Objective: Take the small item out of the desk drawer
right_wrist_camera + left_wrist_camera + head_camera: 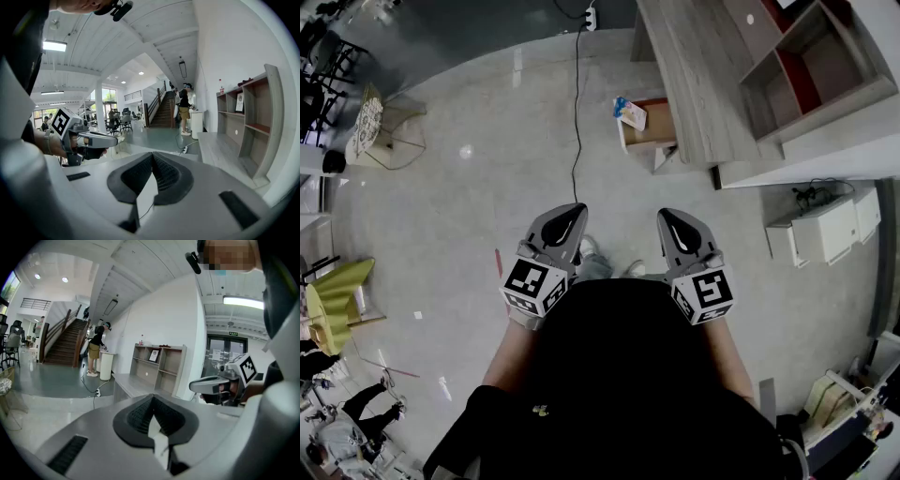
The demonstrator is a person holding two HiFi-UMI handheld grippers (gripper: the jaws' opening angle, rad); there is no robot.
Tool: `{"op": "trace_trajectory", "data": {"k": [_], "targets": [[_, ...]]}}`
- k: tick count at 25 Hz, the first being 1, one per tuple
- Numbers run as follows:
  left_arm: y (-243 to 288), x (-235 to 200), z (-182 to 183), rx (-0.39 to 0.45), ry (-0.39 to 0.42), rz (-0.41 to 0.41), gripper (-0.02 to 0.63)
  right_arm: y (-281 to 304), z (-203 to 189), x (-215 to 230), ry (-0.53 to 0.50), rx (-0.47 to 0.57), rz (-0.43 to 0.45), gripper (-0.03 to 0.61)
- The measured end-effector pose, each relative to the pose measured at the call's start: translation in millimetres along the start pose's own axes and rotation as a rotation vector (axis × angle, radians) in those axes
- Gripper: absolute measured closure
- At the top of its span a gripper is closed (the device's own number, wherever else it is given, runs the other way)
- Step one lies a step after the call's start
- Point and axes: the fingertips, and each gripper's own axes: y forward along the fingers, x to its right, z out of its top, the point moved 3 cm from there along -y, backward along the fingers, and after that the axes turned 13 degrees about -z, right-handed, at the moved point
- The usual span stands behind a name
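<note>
Head view: drawer (654, 124) stands pulled out from the left side of the bench (698, 80). The small item (630, 112) lies at the drawer's outer end, the end away from the bench. It is a flat, crinkled packet printed blue, white and yellow. The drawer inside is brown wood with pale side walls. The bench top is grey wood-grain board, long and straight-edged. A shelf unit (811, 61) of the same grey board stands on the bench, its compartments backed in dull red. Left gripper (577, 210) and right gripper (664, 216) are held side by side, well short of the bench, both pointing toward it and tipped slightly down. The item is well apart from both, ahead of the tips and between their two lines. Left gripper view: the fingers (136, 416) are black with ribbed pads set in a smooth grey shell, tips pressed together, nothing between them. Right gripper view: the fingers (171, 176) are of the same build, tips likewise together and empty. Each gripper carries a marker cube (528, 284), white with black squares. The floor (469, 187) is glossy grey. A thin black cable (576, 103) runs across it just beside the bench's near end.
</note>
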Motion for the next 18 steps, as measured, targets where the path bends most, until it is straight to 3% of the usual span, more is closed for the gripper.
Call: {"op": "trace_trajectory", "data": {"k": [11, 18], "targets": [[-40.4, -79.7, 18.4, 0.036, 0.058, -0.001, 0.604, 73.9, 26.0, -53.2, -0.037, -0.022, -0.008, 0.581], [-68.4, -146.3, 33.1, 0.071, 0.034, 0.02, 0.604, 128.9, 38.4, -74.6, -0.074, -0.043, -0.008, 0.58]]}}
